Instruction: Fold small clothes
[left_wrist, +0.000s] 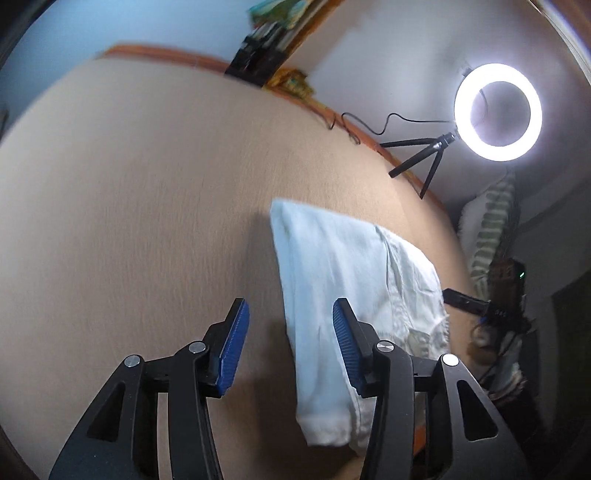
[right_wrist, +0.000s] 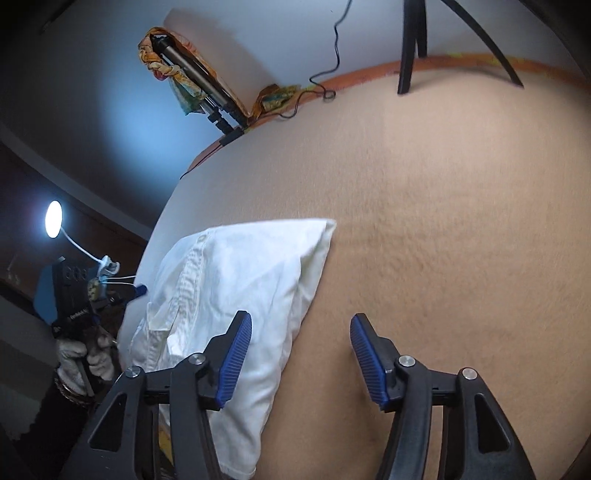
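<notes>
Folded garment (left_wrist: 332, 295) beside parted fingers (left_wrist: 236, 347)

A lit ring light (left_wrist: 498, 111) on a black tripod (left_wrist: 424, 157) stands at the beige table (left_wrist: 147, 206)'s far edge, its cable (left_wrist: 373, 123) trailing along that edge.

We note the folded garment (left_wrist: 332, 266) as white, faintly creased, with a white button on its placket. The table (left_wrist: 129, 184) wears a plain beige cloth with an orange rim. Each hand-held gripper, left (left_wrist: 291, 345) and right (right_wrist: 301, 360), shows black arms, ribbed blue pads (right_wrist: 234, 360) and silver rivets. The ring light (left_wrist: 498, 111) glows white on a black tripod (left_wrist: 424, 157). We see a yellow-green patterned cloth (right_wrist: 162, 59) by the pale wall, a green-and-white striped fabric (left_wrist: 491, 225), and a white glove (right_wrist: 79, 356).
</notes>
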